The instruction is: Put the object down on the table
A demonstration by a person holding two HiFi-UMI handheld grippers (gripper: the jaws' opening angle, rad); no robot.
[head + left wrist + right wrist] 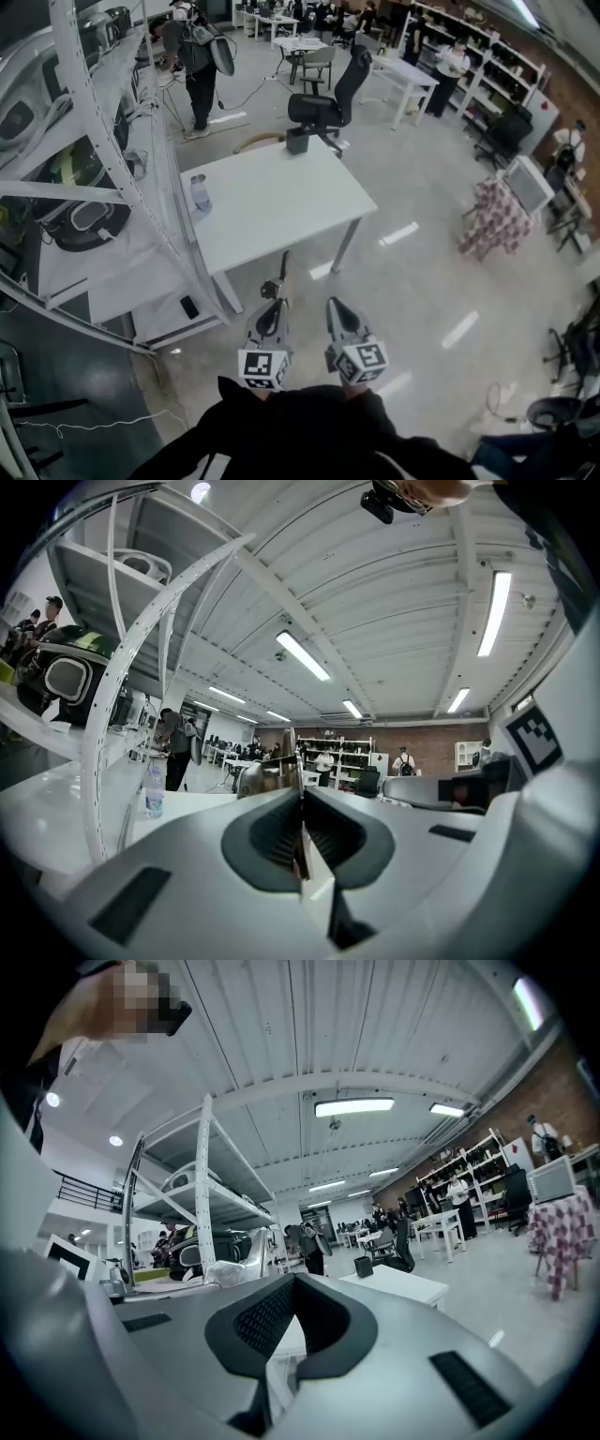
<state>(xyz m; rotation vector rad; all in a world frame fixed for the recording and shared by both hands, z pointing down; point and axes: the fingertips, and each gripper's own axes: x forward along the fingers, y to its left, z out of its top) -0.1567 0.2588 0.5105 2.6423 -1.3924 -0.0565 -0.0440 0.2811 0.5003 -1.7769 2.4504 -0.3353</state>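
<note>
Closest to the person's dark sleeves, the left gripper (275,309) is pinching its jaws almost fully together on the handle of a slim shiny metal spoon (268,774). The bowl is jutting past the jaw tips and pointing forward, likely so that the thin handle is taking the grip while the bowl is free to land first. Just beside it, the right gripper (336,307) is hanging with its jaws together and nothing between them, seemingly standing by because one grip is enough. Both are hovering over bare floor, short of the white rectangular table (281,202), so the spoon is being carried and is not yet set down. Farther on, a clear plastic bottle (199,194) is standing near the table's left edge and a small dark cup (297,141) at its far edge, leaving the middle open for the spoon.
</note>
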